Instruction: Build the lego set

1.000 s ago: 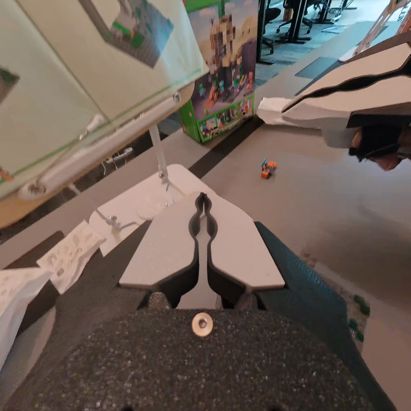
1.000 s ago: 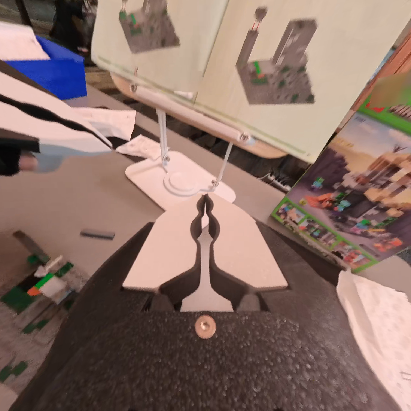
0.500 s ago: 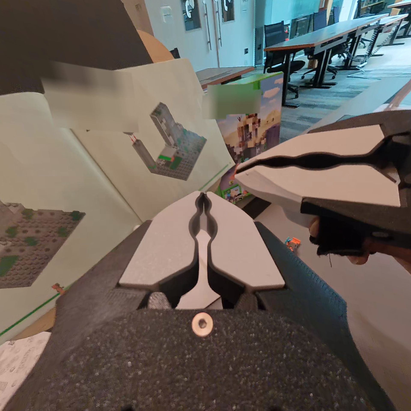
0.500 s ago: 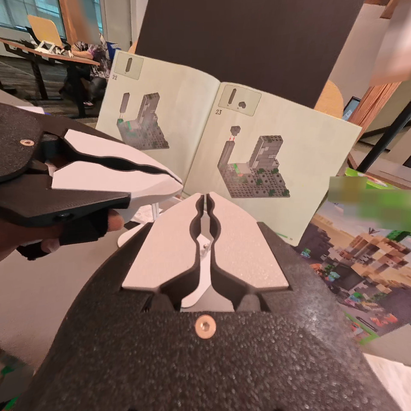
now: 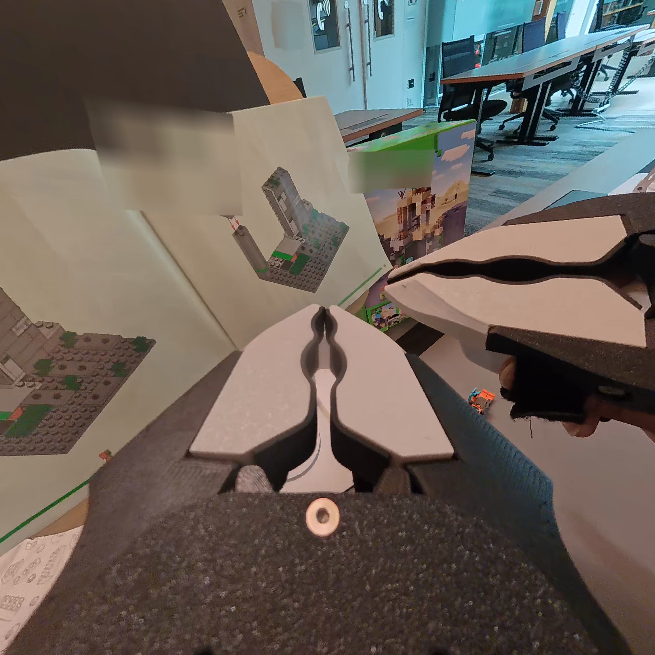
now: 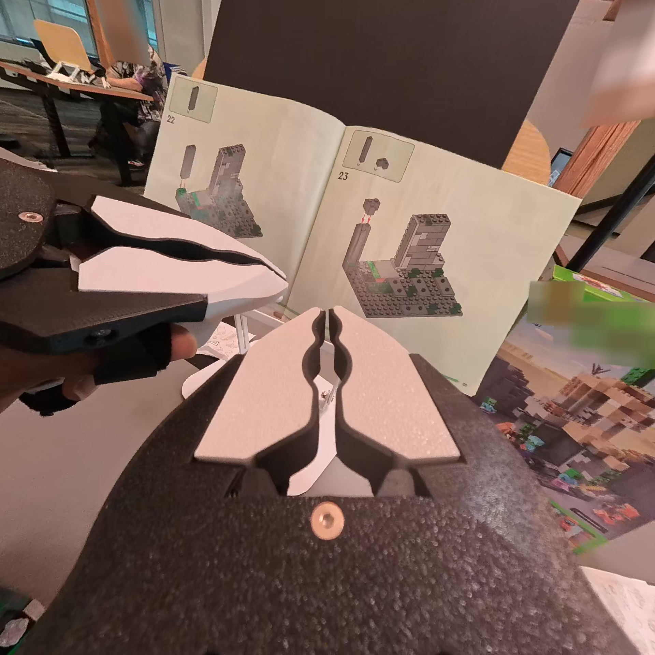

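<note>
Both tongs raised off the table, facing the open instruction booklet upright on a white stand. Left tongs closed, empty; right tongs closed, empty, tips almost touching. Left wrist view only: small orange-blue lego piece lying on table, right of the tongs, near the set box. Right wrist view only: a seated person far left; green-grey lego bits at near-left corner.

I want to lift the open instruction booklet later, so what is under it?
The instruction booklet rests on a white stand, its flat base on the grey table. The right gripper hides most of the base.
</note>
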`<state>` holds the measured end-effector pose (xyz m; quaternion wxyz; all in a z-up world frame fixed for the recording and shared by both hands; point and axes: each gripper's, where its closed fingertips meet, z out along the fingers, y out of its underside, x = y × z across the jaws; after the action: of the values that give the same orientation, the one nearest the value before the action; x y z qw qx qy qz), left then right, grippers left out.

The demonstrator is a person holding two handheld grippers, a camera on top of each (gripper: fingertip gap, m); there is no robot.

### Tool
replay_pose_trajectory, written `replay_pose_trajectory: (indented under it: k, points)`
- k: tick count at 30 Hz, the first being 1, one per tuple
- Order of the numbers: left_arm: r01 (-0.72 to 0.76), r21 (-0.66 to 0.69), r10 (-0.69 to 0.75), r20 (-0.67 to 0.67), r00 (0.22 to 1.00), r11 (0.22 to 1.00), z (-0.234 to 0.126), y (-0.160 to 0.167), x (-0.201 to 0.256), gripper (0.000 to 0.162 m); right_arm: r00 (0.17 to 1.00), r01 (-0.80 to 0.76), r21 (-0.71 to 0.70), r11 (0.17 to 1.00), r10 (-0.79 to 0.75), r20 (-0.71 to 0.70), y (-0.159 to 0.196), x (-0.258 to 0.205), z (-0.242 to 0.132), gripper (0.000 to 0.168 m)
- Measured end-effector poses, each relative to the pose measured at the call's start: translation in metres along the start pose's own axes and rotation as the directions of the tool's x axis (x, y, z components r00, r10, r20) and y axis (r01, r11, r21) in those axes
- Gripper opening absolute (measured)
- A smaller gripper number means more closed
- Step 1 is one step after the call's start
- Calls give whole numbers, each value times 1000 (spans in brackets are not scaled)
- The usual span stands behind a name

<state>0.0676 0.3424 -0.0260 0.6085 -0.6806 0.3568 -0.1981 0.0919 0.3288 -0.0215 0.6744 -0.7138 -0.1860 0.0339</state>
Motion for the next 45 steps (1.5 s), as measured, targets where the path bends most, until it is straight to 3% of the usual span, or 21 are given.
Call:
replay_pose_trajectory:
  k: [7,11,14,16,22,29,36,40,45]
  points:
    - [-3,-14,2,-23,1000,1000,-9,6,-1,0,1000,1,-6,1000,-1,18,3,-4,-4,2]
    - [-43,-101,32,-101,994,994,-24,31,6,0,997,24,-21,999,-23,74,15,-15,-7,2]
    - [-115,-192,72,-216,974,975,-40,68,15,0,992,60,-32,998,-55,117,31,-24,-8,2]
    - [-161,-278,78,-288,955,947,-52,104,16,16,987,72,-55,996,-63,150,46,-31,-10,2]
    - [-222,-478,-18,-447,894,850,-90,211,16,19,968,77,-136,988,-41,246,91,-50,-22,2]
    - [-252,-546,-123,-559,820,799,-102,262,40,18,954,90,-187,978,-32,297,121,-66,-34,2]
    - [-345,-557,-24,-549,835,755,-95,273,39,8,943,68,-189,980,-1,332,125,-77,-42,2]
    - [-382,-484,73,-541,838,787,-100,242,34,7,904,127,-173,977,-43,424,123,-93,-49,2]
    - [-482,-426,155,-604,781,766,-124,193,45,7,760,304,-139,943,-152,632,118,-135,-70,7]
